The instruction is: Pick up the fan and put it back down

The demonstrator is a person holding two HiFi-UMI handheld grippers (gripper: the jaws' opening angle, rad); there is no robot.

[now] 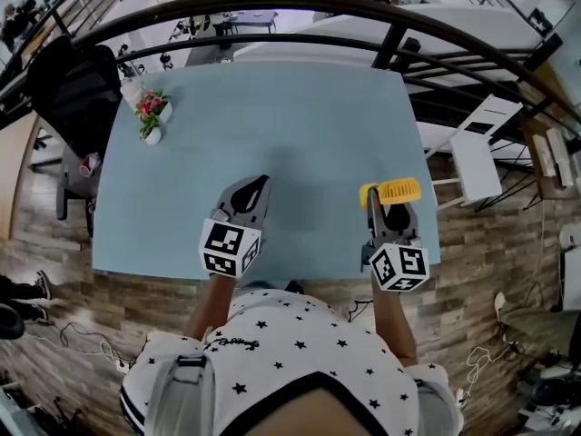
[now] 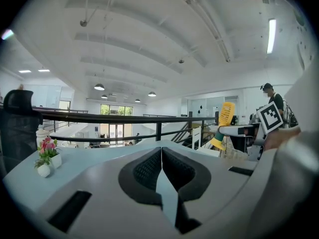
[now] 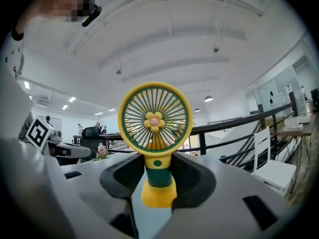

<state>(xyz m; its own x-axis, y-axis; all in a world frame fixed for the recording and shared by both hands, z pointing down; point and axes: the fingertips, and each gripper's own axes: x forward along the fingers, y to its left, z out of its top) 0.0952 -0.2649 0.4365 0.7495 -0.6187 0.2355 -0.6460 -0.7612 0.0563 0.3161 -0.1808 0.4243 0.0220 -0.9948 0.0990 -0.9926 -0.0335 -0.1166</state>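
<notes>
A black office chair (image 1: 73,89) stands at the far left, off the corner of the pale blue surface (image 1: 290,125). Just inside that corner sits a small cluster of white flower pots (image 1: 151,114) with pink blooms and green leaves, well apart from both grippers. A dark curved railing (image 1: 272,12) runs along the far side of the surface.

The left gripper (image 1: 260,184) hangs over the near part of the surface, left of centre and pointing away from the person. Its marker cube (image 1: 230,248) is at the near edge. In the left gripper view its fingers (image 2: 147,168) are pressed together along their length, with nothing between them.

The right gripper (image 1: 386,205) is near the right edge of the surface, roughly level with the left one, and its own marker cube (image 1: 399,266) is closest to the person. It holds the fan (image 3: 155,118), a small yellow handheld one with a green grille, a flower-shaped hub and a green stem on a yellow base. The fingers (image 3: 192,176) stand fairly wide and clamp the stem from both sides, with the round head rising above them and the base just below. From the left gripper view the fan leans a little and its base appears clear of the surface.

Further right, beyond the surface's edge, a white chair (image 1: 477,157) stands on the wooden floor (image 1: 490,243).
</notes>
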